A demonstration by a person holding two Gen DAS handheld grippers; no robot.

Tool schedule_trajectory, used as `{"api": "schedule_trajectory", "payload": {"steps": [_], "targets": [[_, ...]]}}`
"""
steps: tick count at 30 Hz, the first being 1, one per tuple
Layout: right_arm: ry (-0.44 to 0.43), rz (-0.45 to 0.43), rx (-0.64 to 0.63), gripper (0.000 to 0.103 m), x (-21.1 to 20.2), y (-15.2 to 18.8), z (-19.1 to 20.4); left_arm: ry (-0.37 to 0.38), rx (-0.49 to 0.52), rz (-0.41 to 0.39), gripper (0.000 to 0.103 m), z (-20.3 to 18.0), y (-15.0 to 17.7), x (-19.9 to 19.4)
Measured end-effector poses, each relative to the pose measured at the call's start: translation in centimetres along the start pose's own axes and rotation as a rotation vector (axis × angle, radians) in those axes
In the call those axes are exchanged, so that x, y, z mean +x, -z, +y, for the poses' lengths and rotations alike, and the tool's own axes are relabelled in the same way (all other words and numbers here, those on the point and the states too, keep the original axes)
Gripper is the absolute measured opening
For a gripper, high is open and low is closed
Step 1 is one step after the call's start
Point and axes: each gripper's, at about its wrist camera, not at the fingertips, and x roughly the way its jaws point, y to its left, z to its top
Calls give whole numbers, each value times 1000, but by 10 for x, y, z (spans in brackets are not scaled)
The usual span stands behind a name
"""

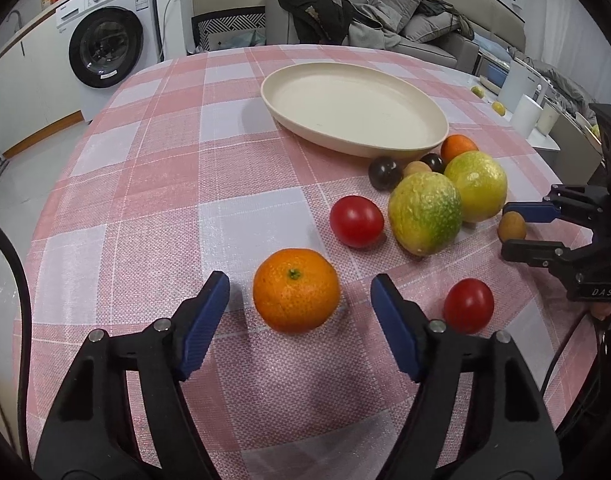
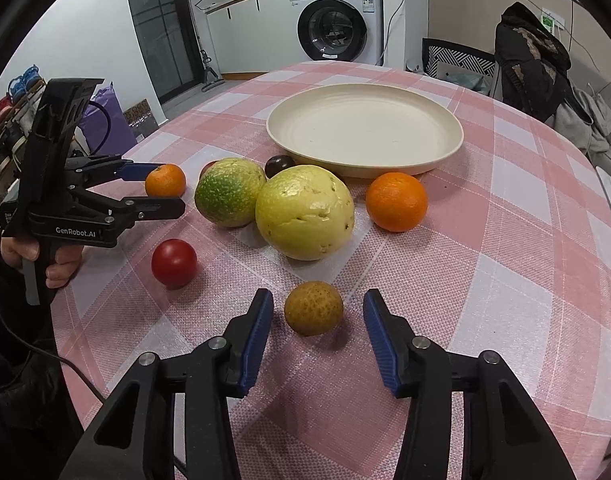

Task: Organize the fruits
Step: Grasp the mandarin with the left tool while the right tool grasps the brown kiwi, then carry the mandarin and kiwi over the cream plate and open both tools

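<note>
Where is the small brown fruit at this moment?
The small brown fruit lies on the checked tablecloth between the open fingers of the right gripper, untouched, just in front of the large yellow fruit in the right wrist view.

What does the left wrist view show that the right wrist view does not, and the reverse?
Only the left wrist view: a second red tomato beside the green-yellow fruit, and a sofa behind.

Only the right wrist view: the hand holding the left gripper, and a shoe rack.

Both: the empty cream plate, the washing machine, the brown fruit between the fingers of the open right gripper.
</note>
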Motion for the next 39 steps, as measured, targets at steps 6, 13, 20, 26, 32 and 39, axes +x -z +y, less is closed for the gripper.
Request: {"api": "schedule_trajectory", "payload": {"steps": [6, 13, 20, 26, 32, 39], "targets": [[32, 4, -68, 40, 1, 2, 12, 36, 20, -7, 53, -4, 1, -2], [29, -2, -73, 29, 0, 3, 12, 67, 4, -18, 36, -1, 1, -4], [31, -84, -51, 29, -15, 0, 9, 66, 21, -85, 36, -5, -1, -16], [34, -168, -28, 29, -27, -8, 5, 69, 25, -140, 36, -8, -4, -29], [39, -214, -13, 29, -32, -17, 2, 82, -2, -196, 36, -8, -13, -39], [55, -269, 43, 29, -38, -27, -14, 77, 18, -241, 36, -17, -29, -46]]}}
